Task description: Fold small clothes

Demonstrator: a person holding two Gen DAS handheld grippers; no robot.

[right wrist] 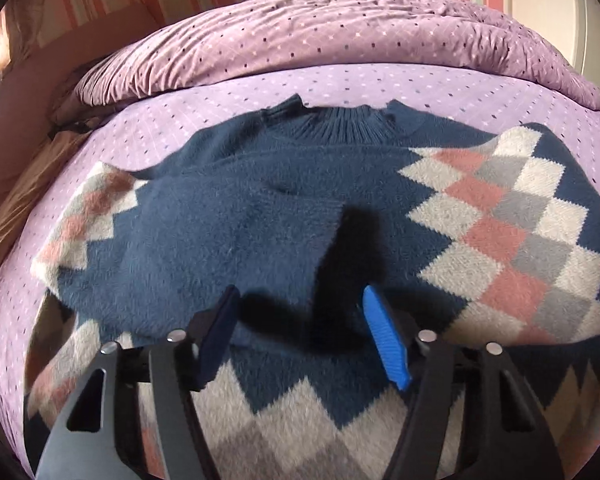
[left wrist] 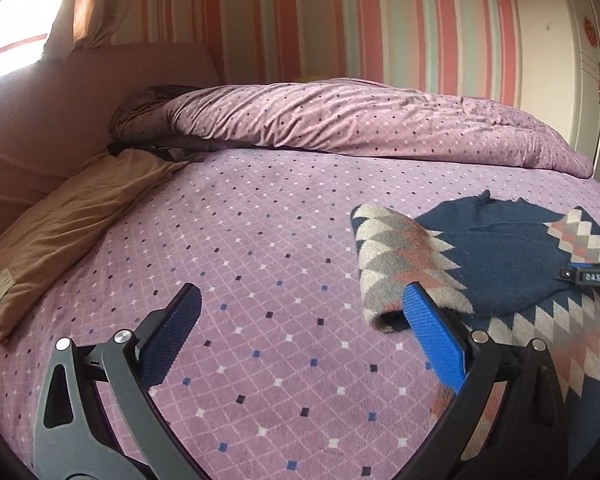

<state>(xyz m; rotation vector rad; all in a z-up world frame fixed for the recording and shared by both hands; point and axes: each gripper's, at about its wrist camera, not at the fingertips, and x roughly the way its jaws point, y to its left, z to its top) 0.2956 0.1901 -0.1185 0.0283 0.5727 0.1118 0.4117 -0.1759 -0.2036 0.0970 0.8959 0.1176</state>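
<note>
1. A navy knitted sweater (right wrist: 236,216) with cream, pink and grey diamond panels lies flat on a bed (left wrist: 260,280) covered in a lilac dotted sheet. Its ribbed collar points toward a rumpled matching duvet (left wrist: 340,120) at the far side.
2. The sweater is spread out flat, most likely so its sides can be turned inward. One patterned sleeve (left wrist: 396,256) already lies folded across the navy body.
3. The left gripper (left wrist: 300,312) hovers over bare sheet just beside the folded sleeve. Its jaws stand wide apart and hold nothing. One blue pad overlaps the sleeve's cuff in the view; whether it touches, I cannot tell.
4. The right gripper (right wrist: 300,320) points steeply down over the sweater's lower middle, casting a dark shadow on the knit. Its jaws are partly open with nothing pinched between the pads. They appear positioned to take a fold of fabric, though no contact is clear.
5. A tan pillow (left wrist: 72,224) rests at the bed's left edge, well apart from the sweater. A striped pink wall (left wrist: 380,20) stands behind.
</note>
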